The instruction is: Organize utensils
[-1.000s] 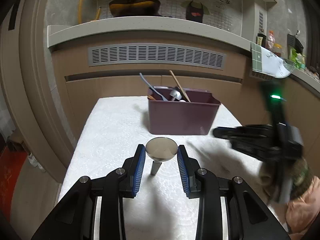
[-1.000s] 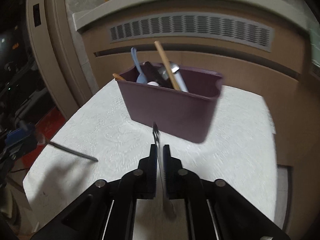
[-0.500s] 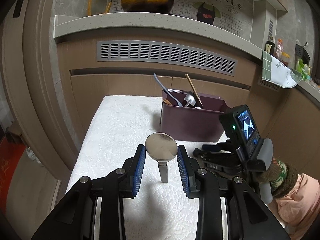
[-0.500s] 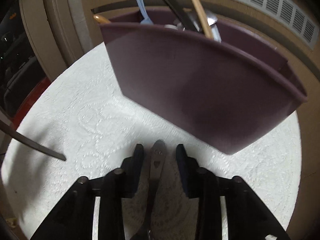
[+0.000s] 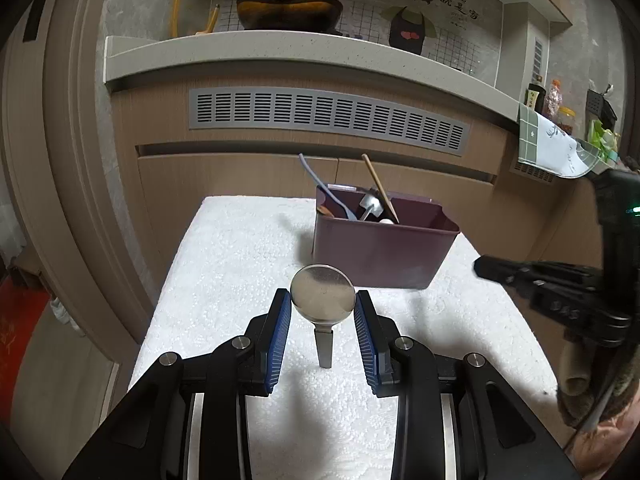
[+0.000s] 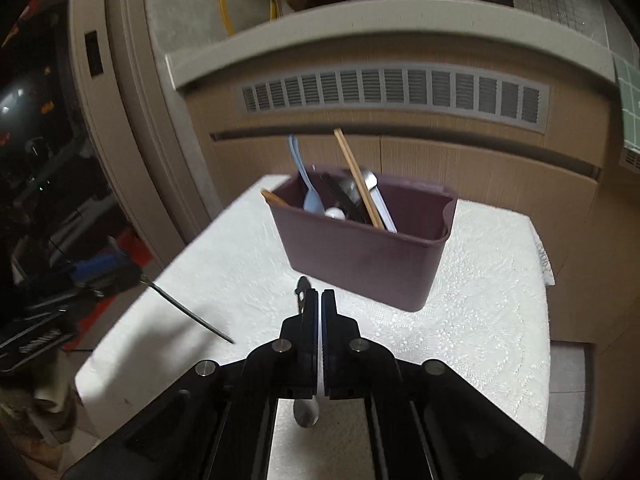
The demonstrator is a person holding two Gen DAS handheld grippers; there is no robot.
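Note:
A purple bin (image 5: 384,252) with several utensils in it stands on the white-clothed table (image 5: 240,264); it also shows in the right wrist view (image 6: 360,256). My left gripper (image 5: 322,312) is shut on the round bowl of a metal spoon (image 5: 322,294), whose handle hangs down toward the cloth. My right gripper (image 6: 318,300) is shut on a thin metal utensil (image 6: 307,410) held edge-on above the table, short of the bin. The right gripper shows at the right of the left wrist view (image 5: 560,296). The left gripper's spoon handle (image 6: 188,312) shows at the left.
A wooden counter front with a grey vent (image 5: 328,120) rises behind the table. A stone shelf (image 5: 280,52) above holds a dark pan. The table's left edge (image 5: 172,272) drops to the floor. A green cloth (image 5: 556,148) hangs at the right.
My right gripper was open around the metal utensil lying by the bin; it has shut on it and lifted back. My left gripper still holds the spoon, little moved.

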